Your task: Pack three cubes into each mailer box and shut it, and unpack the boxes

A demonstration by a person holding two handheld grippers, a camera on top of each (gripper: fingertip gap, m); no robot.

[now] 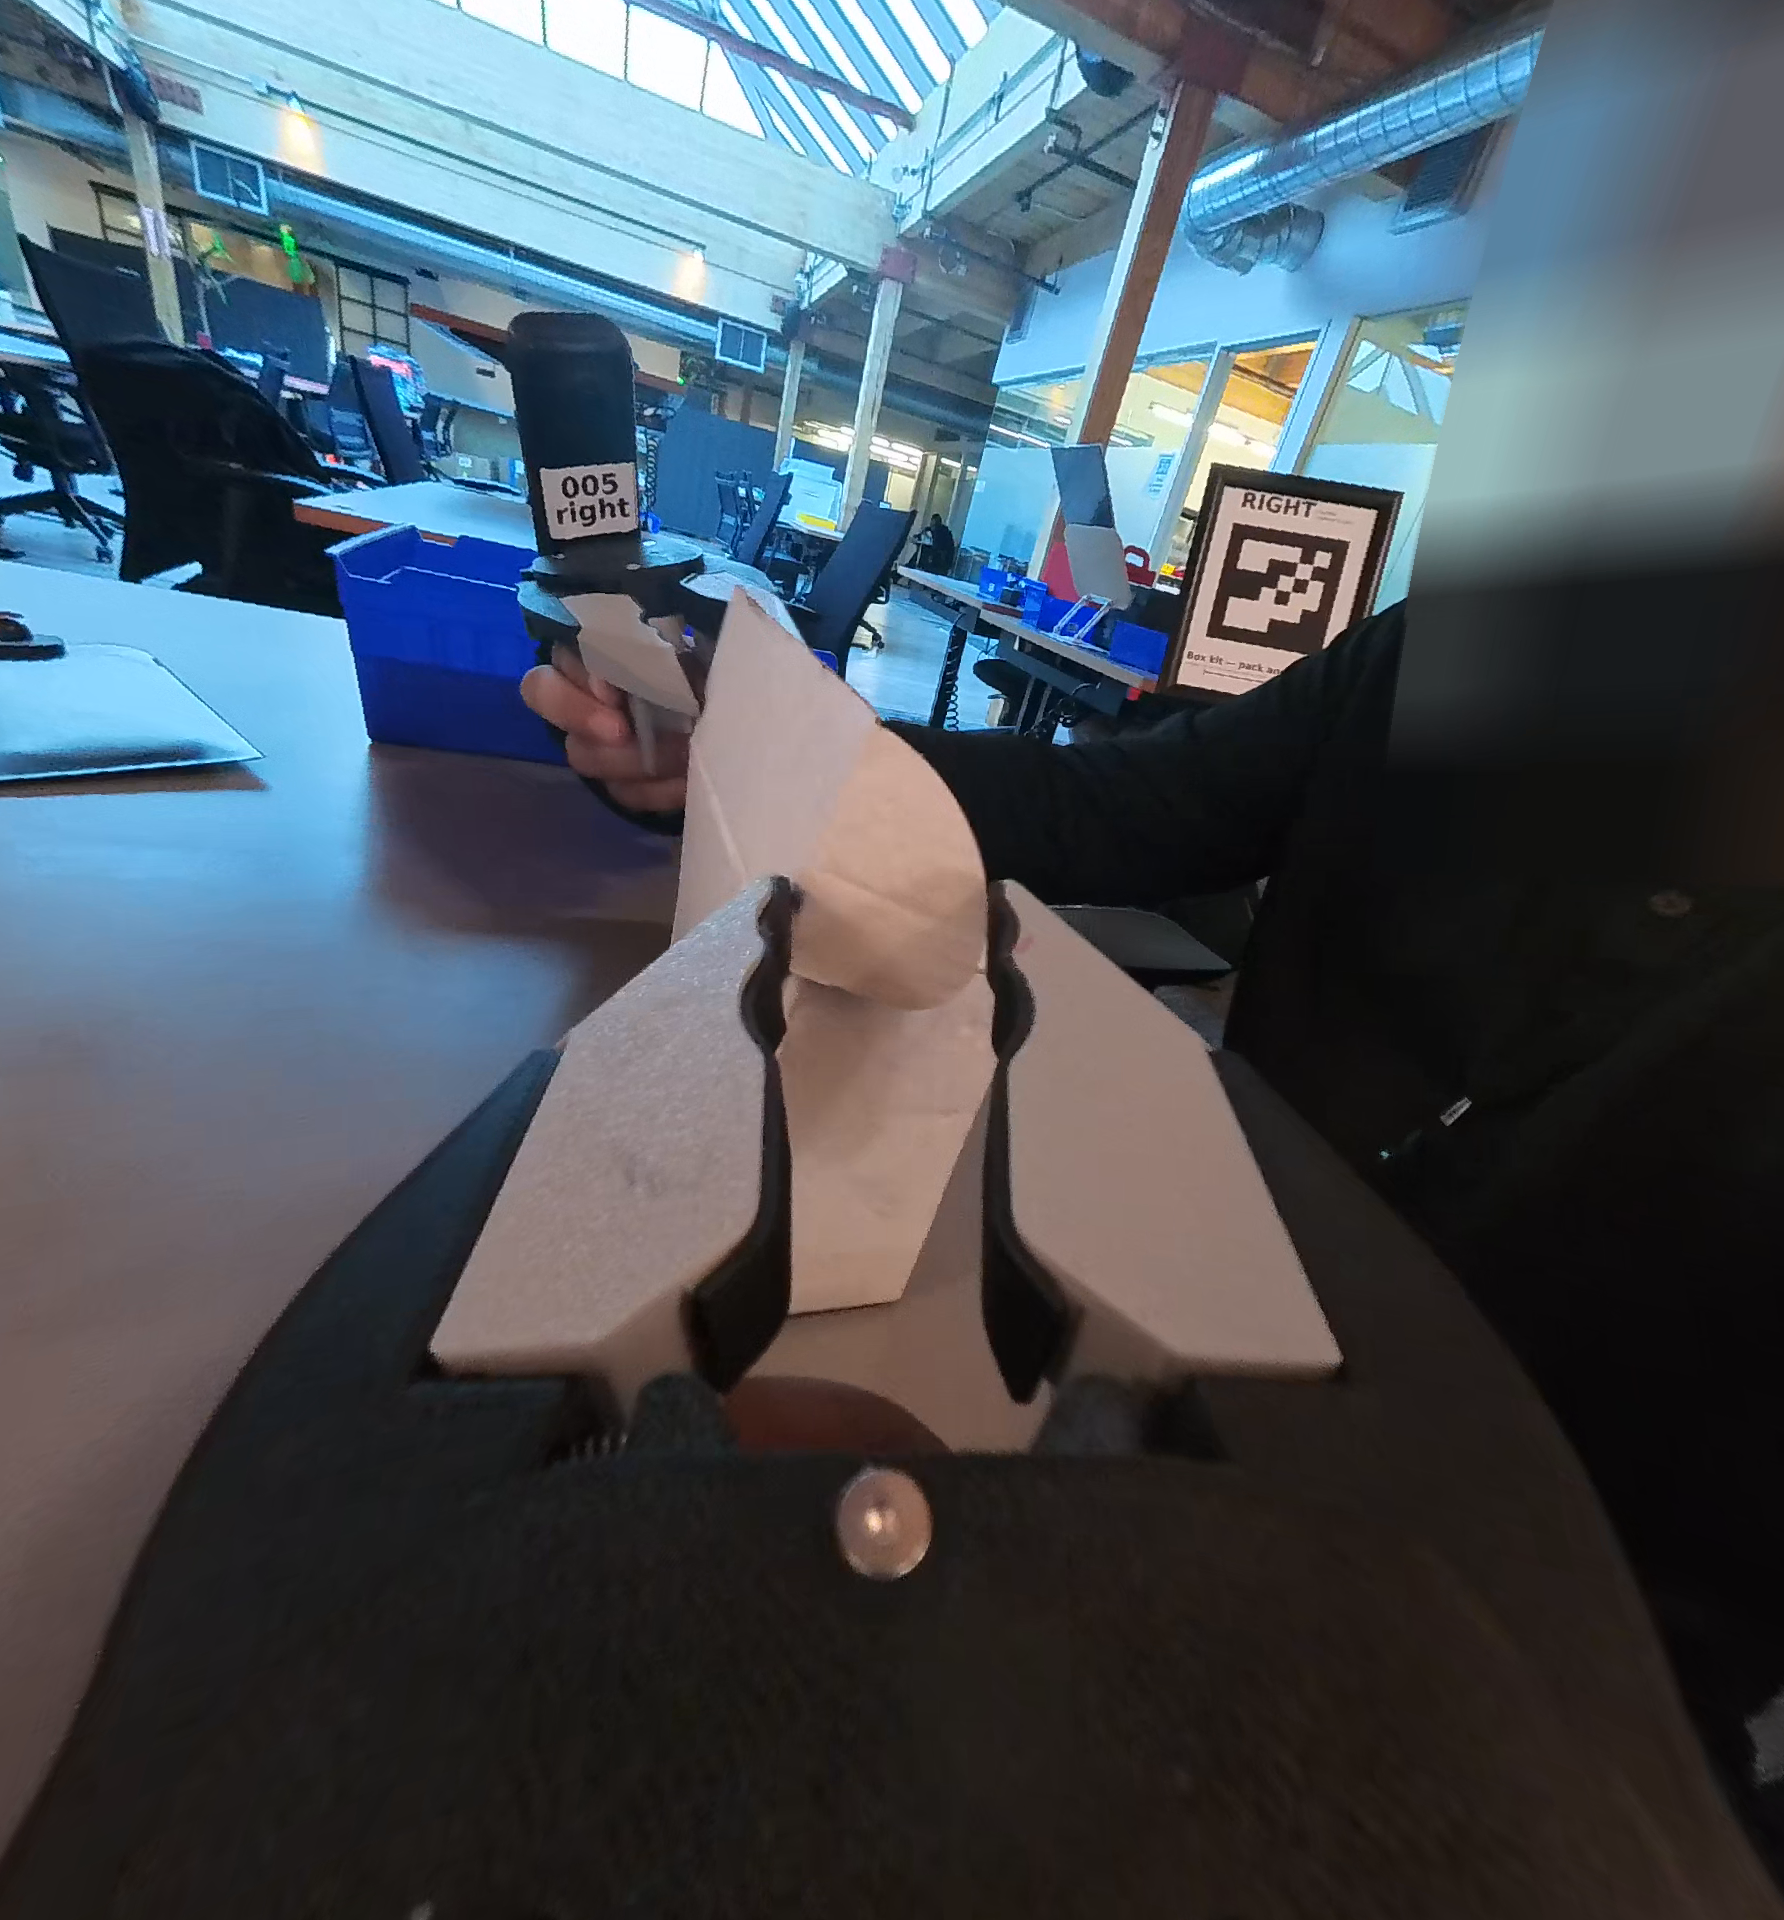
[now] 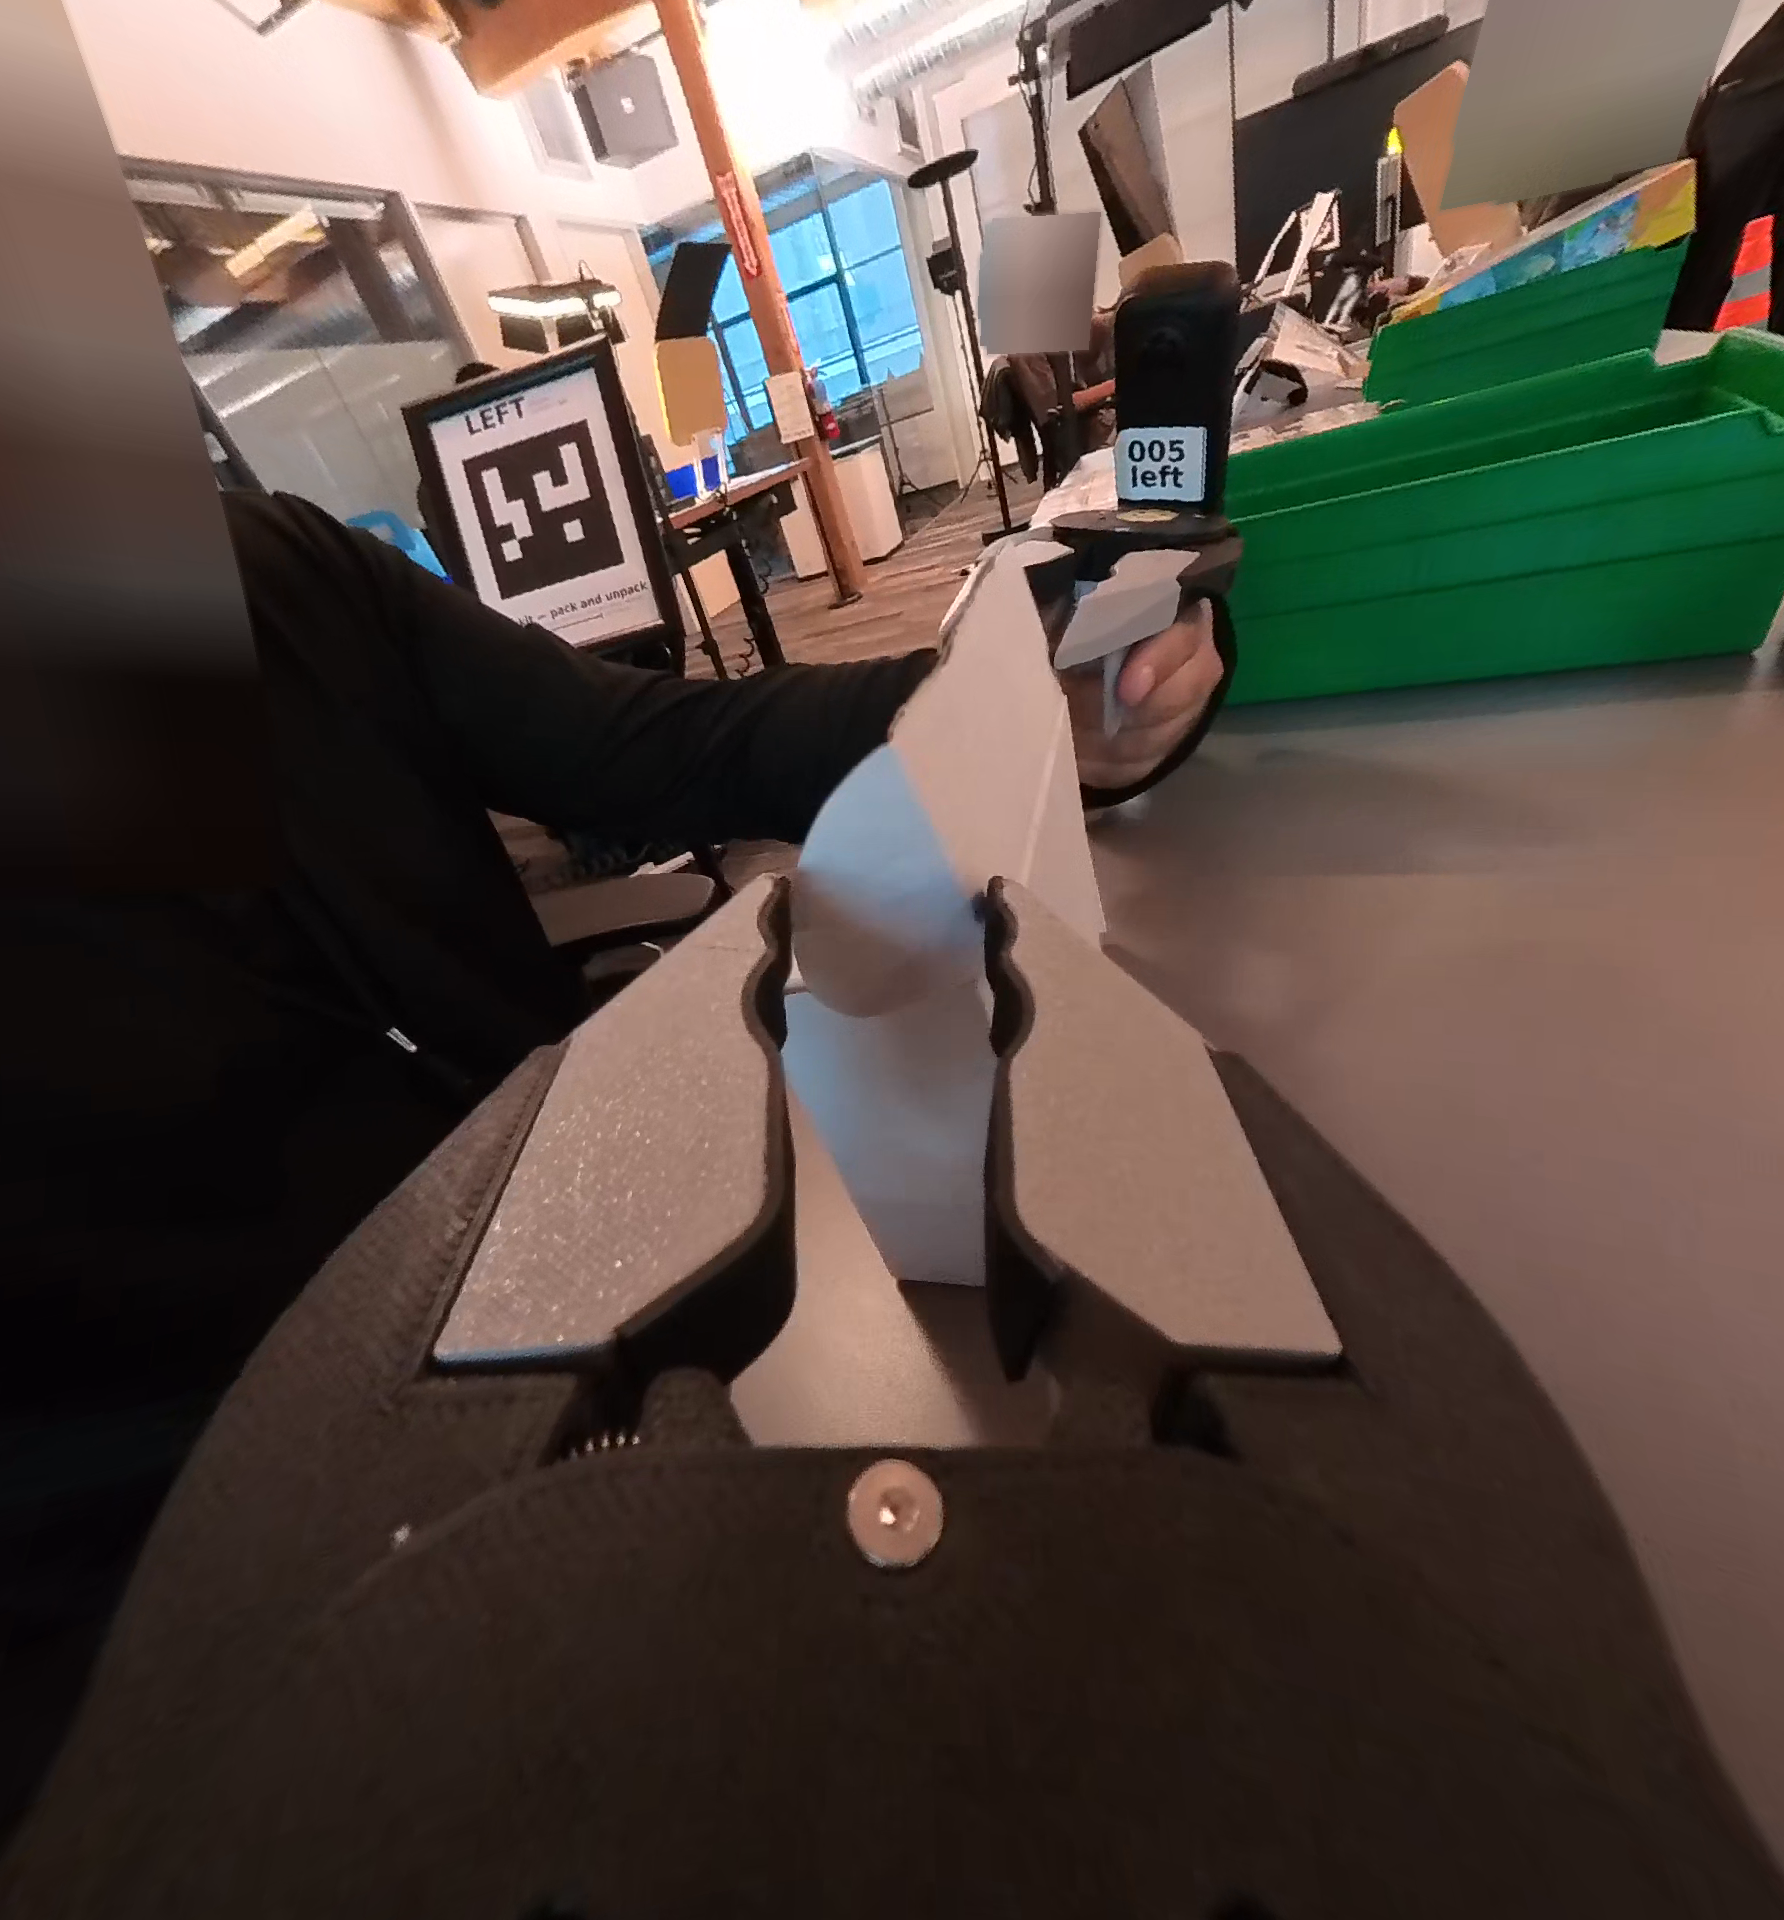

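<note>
**Two grippers, one flat white mailer box**

Left gripper [image 1: 888, 935]: fingers pinch a rounded flap of the white mailer box [image 1: 815, 790], held above the dark table [image 1: 192, 987]. Right gripper [image 2: 888, 935]: fingers likewise pinch the opposite flap. Blue bin [image 1: 431, 644] behind on the table; green bins [image 2: 1490, 520] at the other side.

White cardboard mailer box [image 1: 836, 831], unfolded, held above the dark table, not resting on it. One rounded flap [image 1: 888, 914] curls at one end; a second rounded flap [image 2: 883, 914] curls at the opposite end. Creased panel between them stands tilted on edge; no cubes visible.
</note>
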